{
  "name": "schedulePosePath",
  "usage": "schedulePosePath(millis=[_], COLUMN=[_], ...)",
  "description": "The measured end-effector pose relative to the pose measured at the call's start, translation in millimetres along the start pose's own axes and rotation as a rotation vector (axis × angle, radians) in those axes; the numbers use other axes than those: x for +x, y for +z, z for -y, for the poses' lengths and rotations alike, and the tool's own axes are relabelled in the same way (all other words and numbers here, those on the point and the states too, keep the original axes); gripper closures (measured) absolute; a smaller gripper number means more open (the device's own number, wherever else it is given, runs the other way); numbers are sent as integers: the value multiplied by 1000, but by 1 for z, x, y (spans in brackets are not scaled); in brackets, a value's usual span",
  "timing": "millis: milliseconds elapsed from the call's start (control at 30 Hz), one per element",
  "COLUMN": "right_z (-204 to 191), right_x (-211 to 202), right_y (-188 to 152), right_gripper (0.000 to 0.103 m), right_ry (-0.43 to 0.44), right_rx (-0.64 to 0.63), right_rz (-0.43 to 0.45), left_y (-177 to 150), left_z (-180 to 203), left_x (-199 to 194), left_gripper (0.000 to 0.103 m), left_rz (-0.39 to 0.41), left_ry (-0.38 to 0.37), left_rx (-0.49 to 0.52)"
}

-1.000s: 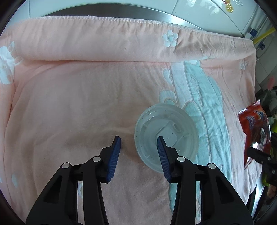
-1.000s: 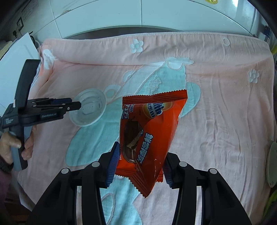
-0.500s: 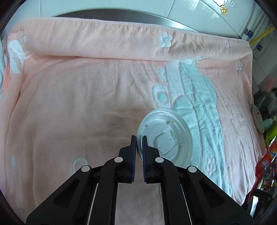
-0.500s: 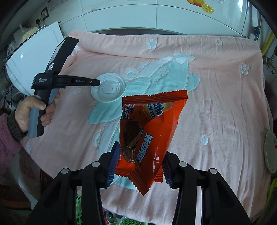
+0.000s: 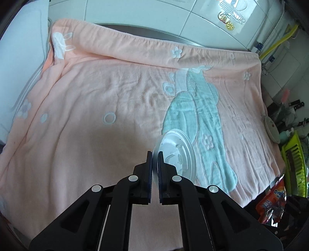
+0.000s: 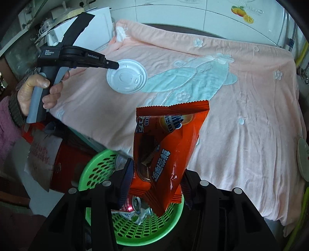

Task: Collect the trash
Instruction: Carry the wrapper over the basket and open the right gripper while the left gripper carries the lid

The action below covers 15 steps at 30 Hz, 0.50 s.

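Observation:
My left gripper point(image 5: 154, 160) is shut on the rim of a round white plastic lid point(image 5: 178, 153), held clear above the pink blanket point(image 5: 96, 119). The right wrist view shows the same lid point(image 6: 126, 76) hanging from the left gripper point(image 6: 115, 65), which a hand point(image 6: 36, 90) grips. My right gripper point(image 6: 156, 179) is shut on an orange snack wrapper point(image 6: 168, 146), which stands up between the pads. Under it sits a green perforated basket point(image 6: 96, 170) holding crushed cans point(image 6: 135, 208). The wrapper point(image 5: 274, 197) also shows at the lower right of the left wrist view.
The pink blanket point(image 6: 241, 108) with a teal figure covers the raised surface; white tiled wall point(image 6: 173, 17) behind. A red box with a paper sheet point(image 6: 42, 154) stands beside the basket. A yellow-green rack point(image 5: 293, 160) and a round white object point(image 5: 271, 129) sit off the blanket's right edge.
The left gripper closed on the lid's rim and lifted it off the blanket, pulling back. The right gripper carried the wrapper back toward the blanket's near edge, and the green basket came into view.

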State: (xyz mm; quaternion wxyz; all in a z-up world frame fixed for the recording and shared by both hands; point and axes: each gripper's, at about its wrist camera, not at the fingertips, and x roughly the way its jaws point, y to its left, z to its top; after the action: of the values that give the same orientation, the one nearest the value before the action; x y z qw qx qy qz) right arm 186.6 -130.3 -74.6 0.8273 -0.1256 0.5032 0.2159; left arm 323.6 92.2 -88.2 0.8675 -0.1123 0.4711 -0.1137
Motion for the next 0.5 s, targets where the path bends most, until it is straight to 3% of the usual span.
schedulePosePath(millis=[300, 500], right_z=[-25, -29], right_x=[-2, -5], right_y=[-52, -65], right_gripper=[54, 32], right_ry=[20, 4], right_rx=[-58, -63], right_rz=[-58, -46], left_y=[-67, -106], left_z=[25, 45], left_x=[-85, -118], left_gripper=[99, 99], left_rz=[90, 116], left_ry=[-51, -85], left_rx=[22, 58])
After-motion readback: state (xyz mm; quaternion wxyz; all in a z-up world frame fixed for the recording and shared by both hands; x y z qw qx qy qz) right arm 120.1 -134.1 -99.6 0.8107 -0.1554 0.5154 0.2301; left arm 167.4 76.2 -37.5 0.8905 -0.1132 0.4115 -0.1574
